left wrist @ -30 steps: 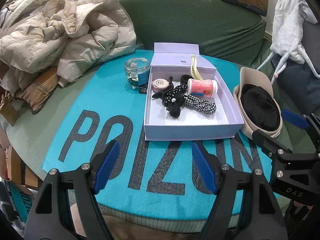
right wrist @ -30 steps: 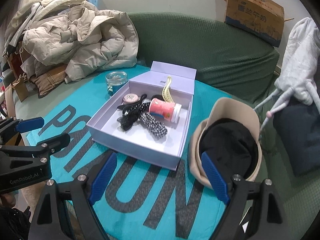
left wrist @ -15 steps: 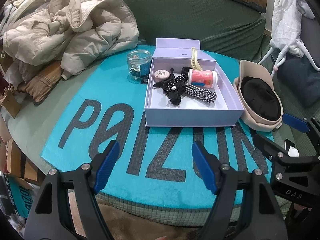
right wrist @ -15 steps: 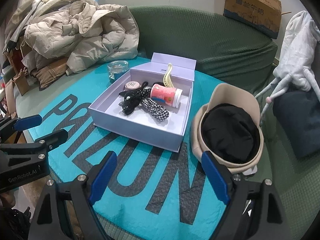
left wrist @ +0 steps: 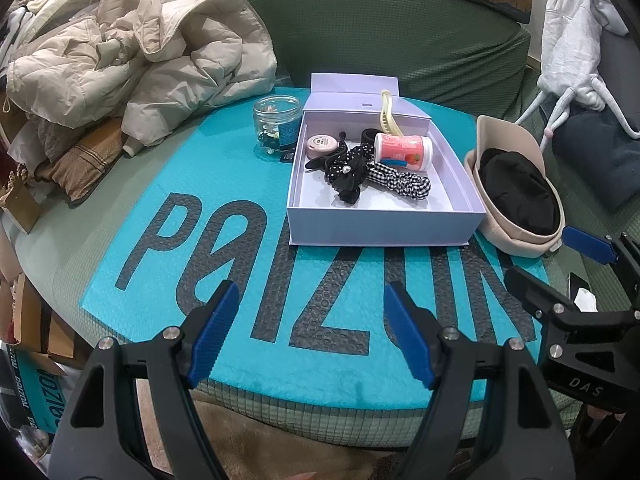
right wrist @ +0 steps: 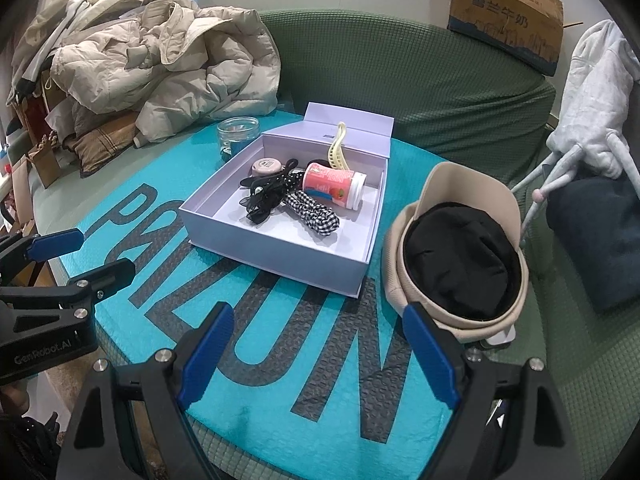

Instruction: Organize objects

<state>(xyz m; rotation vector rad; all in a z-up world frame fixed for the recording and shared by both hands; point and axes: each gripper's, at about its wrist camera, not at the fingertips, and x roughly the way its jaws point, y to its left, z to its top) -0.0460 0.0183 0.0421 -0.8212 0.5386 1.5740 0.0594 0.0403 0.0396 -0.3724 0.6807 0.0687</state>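
Observation:
An open lilac box (left wrist: 384,230) (right wrist: 276,256) sits on a teal mat. Inside lie a pink-labelled bottle (left wrist: 402,152) (right wrist: 334,184), a black dotted bow (left wrist: 346,170) (right wrist: 264,196), a checked scrunchie (left wrist: 400,180) (right wrist: 312,212), a round pink compact (left wrist: 321,145) (right wrist: 265,166) and a cream hair claw (left wrist: 388,114) (right wrist: 337,152). A glass jar (left wrist: 277,124) (right wrist: 237,134) stands left of the box. A beige cap with black lining (left wrist: 516,196) (right wrist: 460,256) lies to its right. My left gripper (left wrist: 310,336) and right gripper (right wrist: 318,356) hover open and empty near the mat's front edge.
The teal mat (left wrist: 192,240) (right wrist: 160,200) covers a green sofa seat (left wrist: 400,36). Beige jackets (left wrist: 140,68) (right wrist: 160,64) are piled at the left. A cardboard carton (right wrist: 504,20) rests on the sofa back, a grey hoodie (right wrist: 592,88) hangs at the right.
Both grippers have pulled back from the box, toward the mat's front edge, still open. The objects have not moved.

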